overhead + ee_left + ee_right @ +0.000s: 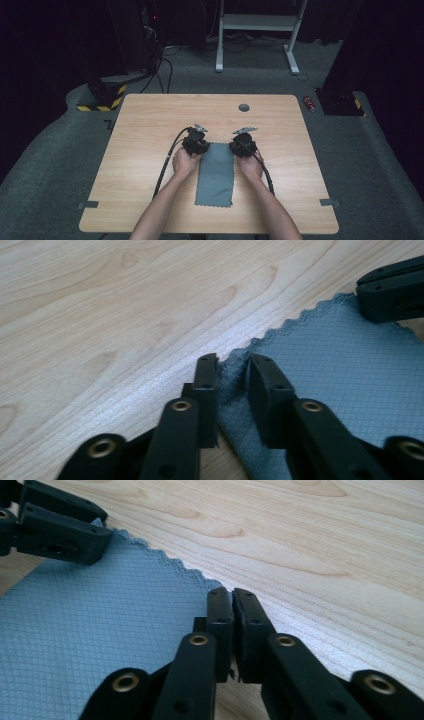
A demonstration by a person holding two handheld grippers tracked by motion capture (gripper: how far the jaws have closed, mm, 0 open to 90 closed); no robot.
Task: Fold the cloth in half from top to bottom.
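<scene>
A grey cloth [216, 175] with zigzag edges lies flat on the wooden table [145, 125], long side running away from me. My left gripper [199, 145] is at its far left corner and my right gripper [241, 146] at its far right corner. In the left gripper view the left gripper [232, 362] stands narrowly open, with the cloth [340, 365] corner puckered up between the jaws; the right gripper [395, 290] shows beyond. In the right gripper view the right gripper [232, 595] is shut on the cloth [100, 620] corner, with the left gripper [60, 530] opposite.
A grey grommet [244, 107] sits near the table's far edge. Tape tabs [87, 204] mark the near corners. On the floor beyond are a red can [310, 103], a white desk frame [257, 25] and a yellow-black striped base [102, 97].
</scene>
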